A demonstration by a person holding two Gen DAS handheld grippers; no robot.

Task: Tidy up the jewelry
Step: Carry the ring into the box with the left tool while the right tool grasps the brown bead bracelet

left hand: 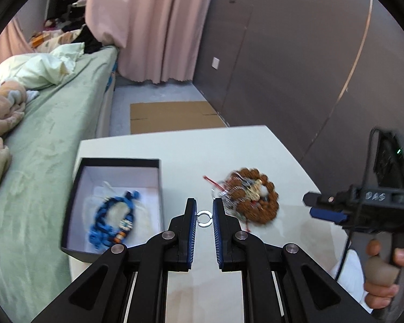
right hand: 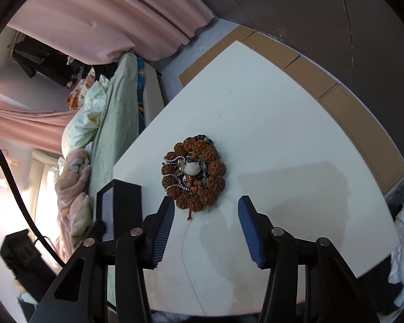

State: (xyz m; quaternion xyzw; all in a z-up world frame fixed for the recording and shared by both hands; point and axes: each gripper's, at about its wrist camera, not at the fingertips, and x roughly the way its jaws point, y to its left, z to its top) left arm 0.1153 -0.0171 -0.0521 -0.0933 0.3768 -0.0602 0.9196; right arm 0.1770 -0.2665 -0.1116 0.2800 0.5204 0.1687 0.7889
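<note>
A small silver open ring (left hand: 204, 218) lies on the white table (left hand: 175, 145). My left gripper (left hand: 204, 210) is open, with one finger on each side of the ring and not touching it. A black box (left hand: 115, 161) with a white lining stands at the left and holds a blue beaded bracelet (left hand: 113, 220). A brown bead bracelet (left hand: 258, 196) (right hand: 194, 173) lies on the table with silver chains and a white stone heaped in its middle. My right gripper (right hand: 206, 210) is open and empty just short of that heap; it also shows in the left wrist view (left hand: 323, 207).
A bed with a green sheet (left hand: 54, 134) and bedding runs along the table's left side. Flat cardboard (left hand: 172, 115) lies on the floor beyond the table. A dark wall (left hand: 296, 67) stands at the right. The box's corner (right hand: 121, 204) is near my right gripper's left finger.
</note>
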